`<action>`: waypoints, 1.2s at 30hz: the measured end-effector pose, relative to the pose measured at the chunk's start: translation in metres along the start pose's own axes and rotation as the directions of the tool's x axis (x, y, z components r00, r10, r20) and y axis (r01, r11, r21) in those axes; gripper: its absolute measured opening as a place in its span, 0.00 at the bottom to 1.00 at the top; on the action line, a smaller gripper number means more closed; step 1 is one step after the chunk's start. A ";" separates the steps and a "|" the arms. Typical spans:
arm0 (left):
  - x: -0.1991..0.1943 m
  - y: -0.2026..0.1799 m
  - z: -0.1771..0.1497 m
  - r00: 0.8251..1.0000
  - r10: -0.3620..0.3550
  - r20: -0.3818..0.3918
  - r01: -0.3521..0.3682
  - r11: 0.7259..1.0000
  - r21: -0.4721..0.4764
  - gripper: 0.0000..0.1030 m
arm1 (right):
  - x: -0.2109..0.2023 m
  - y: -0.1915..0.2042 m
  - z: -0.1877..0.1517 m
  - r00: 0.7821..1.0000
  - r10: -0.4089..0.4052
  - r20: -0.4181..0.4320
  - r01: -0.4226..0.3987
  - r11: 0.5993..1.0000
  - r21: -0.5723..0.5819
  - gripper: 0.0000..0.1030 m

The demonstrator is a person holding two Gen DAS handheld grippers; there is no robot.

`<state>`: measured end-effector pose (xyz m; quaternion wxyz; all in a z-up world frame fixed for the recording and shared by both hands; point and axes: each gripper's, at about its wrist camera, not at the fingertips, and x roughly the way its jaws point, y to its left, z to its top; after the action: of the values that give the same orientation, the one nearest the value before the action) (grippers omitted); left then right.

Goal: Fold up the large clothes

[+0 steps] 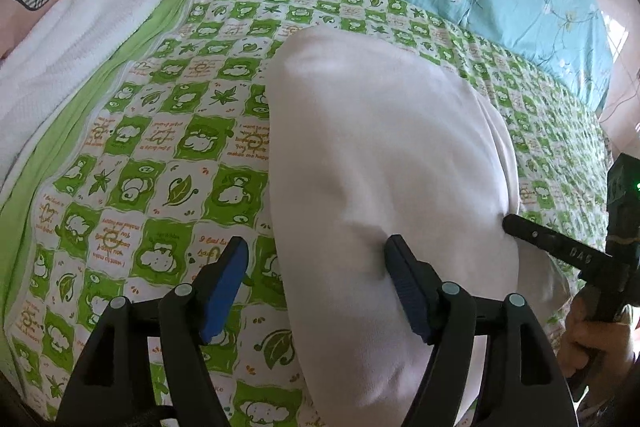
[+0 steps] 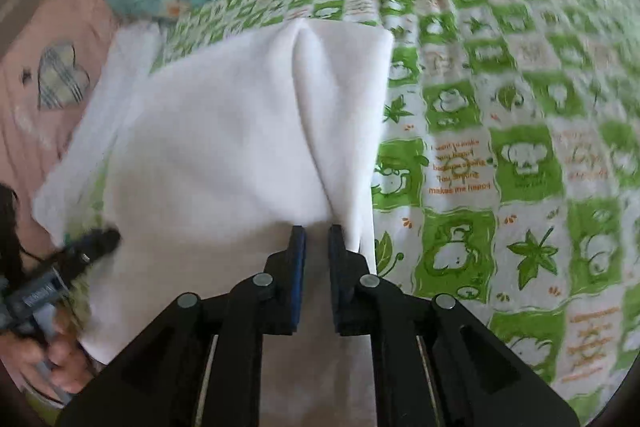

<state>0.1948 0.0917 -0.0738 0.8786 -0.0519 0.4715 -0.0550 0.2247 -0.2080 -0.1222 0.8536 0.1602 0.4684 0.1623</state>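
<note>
White garment (image 1: pixel 384 163) partly folded on the bed sheet (image 1: pixel 160 147)
Right gripper (image 2: pixel 317 239) pinches its edge; left gripper (image 1: pixel 316 259) gapes, unclamped; more folds likely remain.

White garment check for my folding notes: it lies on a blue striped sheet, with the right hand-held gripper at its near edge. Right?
Not quite: the sheet is green-and-white checked, as the right wrist view shows. The white garment does lie on it, with the right hand-held gripper at its near edge.
</note>
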 end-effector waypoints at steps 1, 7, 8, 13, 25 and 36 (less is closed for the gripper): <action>-0.002 0.000 -0.001 1.000 0.002 -0.001 -0.002 1.000 -0.001 0.70 | -0.003 0.000 0.000 1.000 0.000 0.000 0.000 1.000 0.008 0.10; -0.026 0.000 -0.018 1.000 -0.022 -0.002 0.022 1.000 -0.006 0.69 | -0.033 0.006 -0.008 1.000 -0.020 0.017 0.020 1.000 -0.007 0.13; -0.032 -0.001 -0.024 1.000 -0.028 -0.001 0.028 1.000 -0.004 0.68 | -0.039 0.007 -0.011 1.000 -0.020 0.023 0.020 1.000 -0.013 0.13; -0.044 -0.010 -0.056 1.000 -0.019 -0.014 0.019 0.998 0.055 0.69 | -0.062 0.021 -0.038 0.999 0.008 0.033 -0.006 0.997 -0.077 0.13; -0.046 -0.003 -0.073 1.000 -0.003 -0.004 0.003 0.999 0.035 0.77 | -0.056 0.017 -0.063 0.999 -0.042 -0.002 0.042 0.995 -0.085 0.15; -0.077 0.000 -0.119 0.997 0.027 -0.066 -0.021 0.996 0.081 0.80 | -0.107 0.035 -0.109 1.000 -0.001 0.007 0.002 0.988 -0.153 0.62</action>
<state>0.0529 0.0981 -0.0756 0.8643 -0.0088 0.4987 -0.0651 0.0729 -0.2089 -0.0831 0.8652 0.0944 0.4516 0.1964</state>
